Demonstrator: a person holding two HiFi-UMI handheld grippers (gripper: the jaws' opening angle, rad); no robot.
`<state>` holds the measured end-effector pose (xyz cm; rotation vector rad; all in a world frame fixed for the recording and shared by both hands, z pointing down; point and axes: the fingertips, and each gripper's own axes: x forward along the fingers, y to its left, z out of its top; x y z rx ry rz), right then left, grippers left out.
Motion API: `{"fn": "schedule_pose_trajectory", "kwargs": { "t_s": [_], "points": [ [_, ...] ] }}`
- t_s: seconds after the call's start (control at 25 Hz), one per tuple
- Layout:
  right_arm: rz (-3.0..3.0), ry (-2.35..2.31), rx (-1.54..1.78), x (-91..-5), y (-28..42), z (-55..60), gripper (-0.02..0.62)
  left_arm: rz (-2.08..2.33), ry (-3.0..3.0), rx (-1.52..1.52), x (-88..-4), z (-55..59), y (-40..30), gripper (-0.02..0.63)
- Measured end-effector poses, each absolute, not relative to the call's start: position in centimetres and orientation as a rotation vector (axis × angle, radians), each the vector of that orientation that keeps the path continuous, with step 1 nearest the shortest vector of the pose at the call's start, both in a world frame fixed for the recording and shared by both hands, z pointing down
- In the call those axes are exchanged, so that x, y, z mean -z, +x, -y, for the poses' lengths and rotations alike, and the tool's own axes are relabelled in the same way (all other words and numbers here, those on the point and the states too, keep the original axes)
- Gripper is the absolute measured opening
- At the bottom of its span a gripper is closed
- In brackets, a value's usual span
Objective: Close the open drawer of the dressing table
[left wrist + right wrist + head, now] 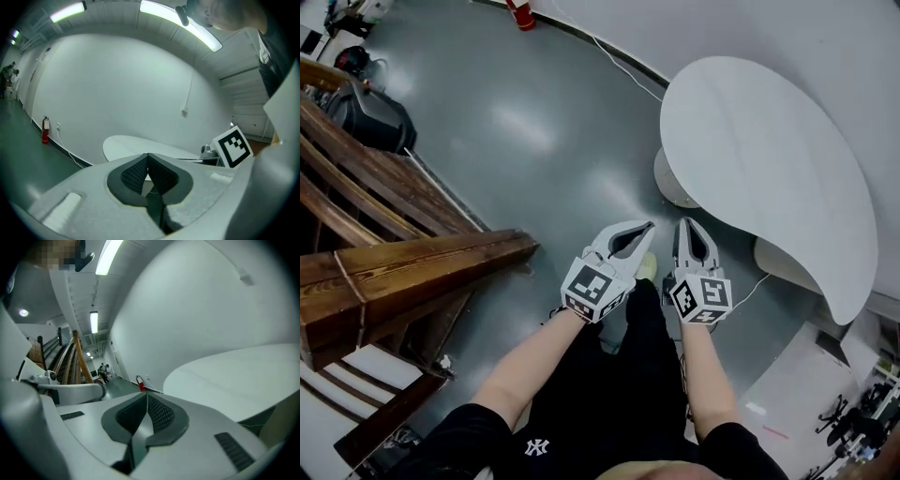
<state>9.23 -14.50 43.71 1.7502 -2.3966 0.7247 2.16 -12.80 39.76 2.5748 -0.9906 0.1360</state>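
No drawer or dressing table shows clearly in any view. In the head view both grippers are held side by side in front of the person, above the grey floor. My left gripper is shut, its tips meeting with nothing between them; the left gripper view shows its ribbed pads closed together against a white wall. My right gripper is also shut and empty, its pads touching in the right gripper view. Both point toward a white curved tabletop.
A dark wooden beam structure fills the left side. The white table stands on a round base at the right. A black bag lies at the far left, a red fire extinguisher stands by the wall, and a cable runs along the wall's foot.
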Motion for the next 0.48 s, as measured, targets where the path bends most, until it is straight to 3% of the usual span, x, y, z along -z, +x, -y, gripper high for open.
{"fn": "schedule_pose_trajectory", "kwargs": {
  "t_s": [0.48],
  "points": [
    [2.621,1.619,-0.536,-28.4,5.1,14.9,0.017,1.088,2.625,-0.005,-27.6,13.3,-0.4,0.009]
  ]
}}
